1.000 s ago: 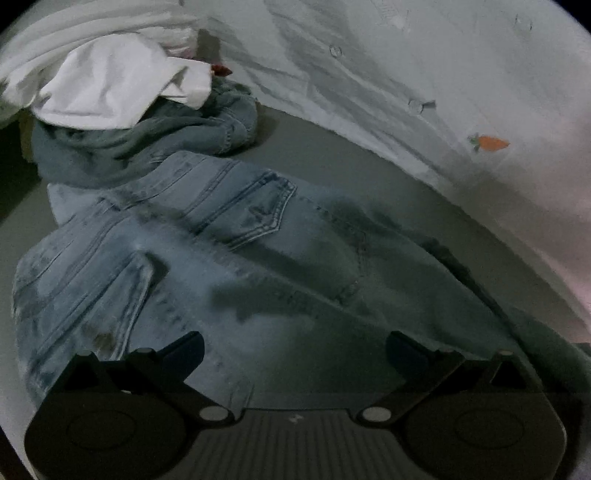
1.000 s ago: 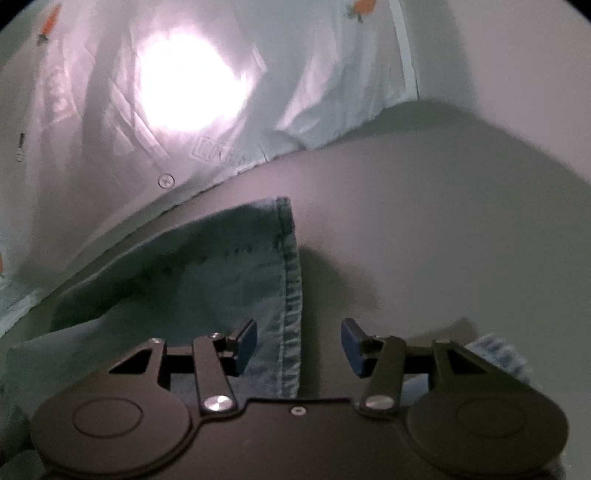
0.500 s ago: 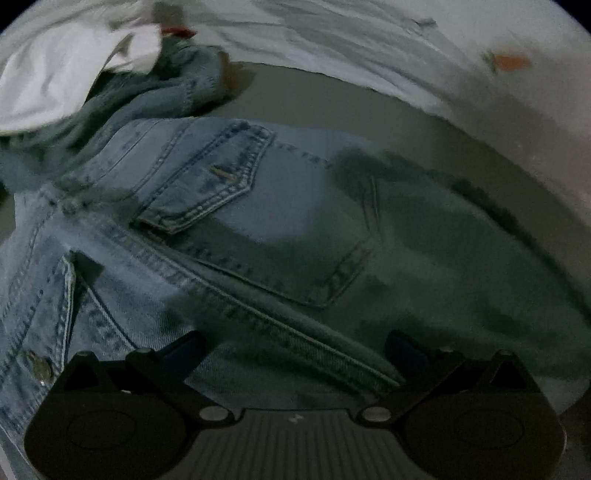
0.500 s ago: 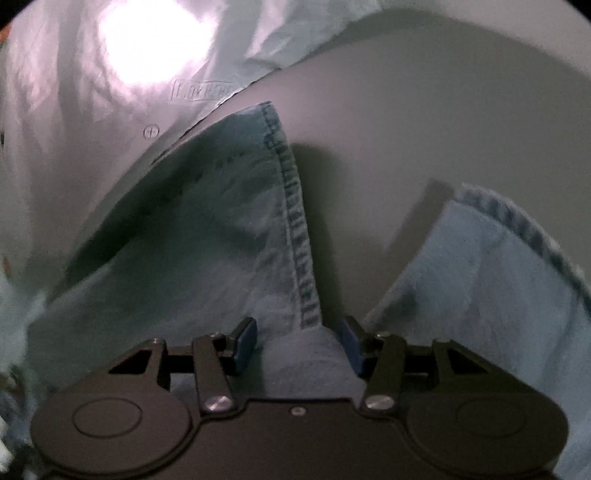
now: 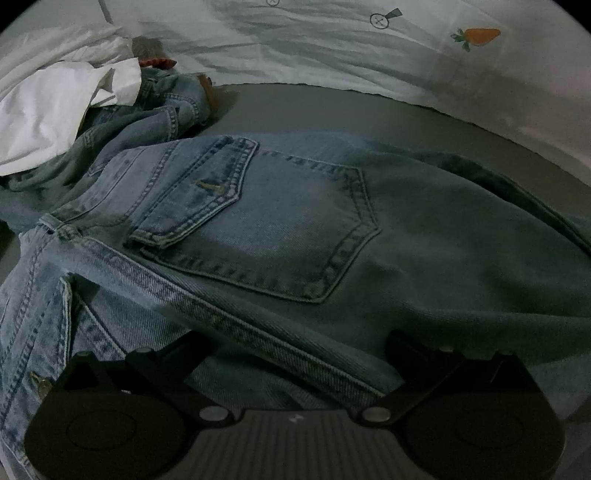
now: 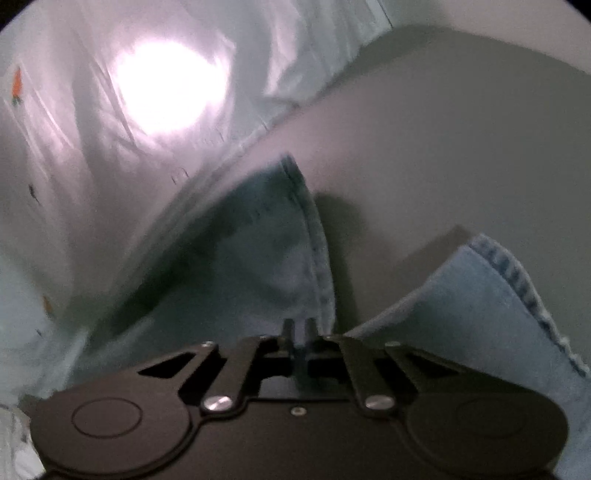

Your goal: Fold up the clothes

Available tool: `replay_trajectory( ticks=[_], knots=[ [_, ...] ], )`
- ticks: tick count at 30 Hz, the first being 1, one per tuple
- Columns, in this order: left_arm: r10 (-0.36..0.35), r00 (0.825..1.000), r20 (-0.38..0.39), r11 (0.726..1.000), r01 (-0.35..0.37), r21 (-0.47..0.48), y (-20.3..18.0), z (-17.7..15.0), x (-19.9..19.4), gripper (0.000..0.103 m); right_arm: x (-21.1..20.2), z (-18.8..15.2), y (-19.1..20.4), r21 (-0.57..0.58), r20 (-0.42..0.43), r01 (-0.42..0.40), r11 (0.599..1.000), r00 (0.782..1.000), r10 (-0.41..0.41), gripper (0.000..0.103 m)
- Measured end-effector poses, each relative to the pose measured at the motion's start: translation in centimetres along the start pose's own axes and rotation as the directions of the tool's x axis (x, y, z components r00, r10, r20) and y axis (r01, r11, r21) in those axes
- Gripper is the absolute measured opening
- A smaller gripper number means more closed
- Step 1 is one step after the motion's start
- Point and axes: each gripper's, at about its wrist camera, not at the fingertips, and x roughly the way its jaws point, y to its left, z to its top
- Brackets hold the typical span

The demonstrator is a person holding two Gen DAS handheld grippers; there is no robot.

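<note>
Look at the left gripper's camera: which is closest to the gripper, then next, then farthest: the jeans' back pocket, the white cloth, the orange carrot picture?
1. Back pocket of the jeans, middle, just ahead of the left gripper.
2. White cloth, upper left, on the pile.
3. Carrot picture, top right, on the sheet.

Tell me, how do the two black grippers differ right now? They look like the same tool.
The left gripper has its jaws spread wide, while the right gripper has just closed its jaws and now pinches denim. The left gripper hovers over the seat of the jeans near the back pocket; the right gripper is at a leg hem. Both are black two-finger tools working the same jeans.
</note>
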Motion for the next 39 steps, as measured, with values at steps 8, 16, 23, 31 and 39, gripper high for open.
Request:
replay_trajectory(
  ticks=[8,16,23,31,39],
  knots=[
    [0.001,0.999,-0.041,1.0,-0.002,-0.02,0.0,0.9,0.5,0.103,0.8,3.1,0.7,0.056,-0.014,-0.023,0.998,1.0,0.023,0.008],
    [-0.001,1.0,-0.022,1.0,0.001,-0.026,0.0,0.6,0.5,0.103,3.0,-1.7,-2.0,0.107,-0.12,0.124,0.986,0.987,-0.111,0.018],
    [0.005,1.0,-0.002,0.999,-0.005,-0.031,-0.1,0.4,0.4,0.103,-0.2,-4.1,-2.5,-0.015,-0.164,0.159,0.987,0.974,-0.159,0.021],
    [0.008,0.999,0.033,0.999,-0.007,-0.033,-0.1,-0.2,0.2,0.103,-0.8,-5.0,0.6,-0.246,-0.165,0.262,0.933,0.937,-0.307,0.017],
    [0.01,0.999,0.042,0.999,-0.009,-0.037,-0.2,-0.3,0.2,0.103,-0.1,-5.6,4.3,-0.025,-0.061,-0.026,0.999,0.998,0.024,0.031]
  ],
)
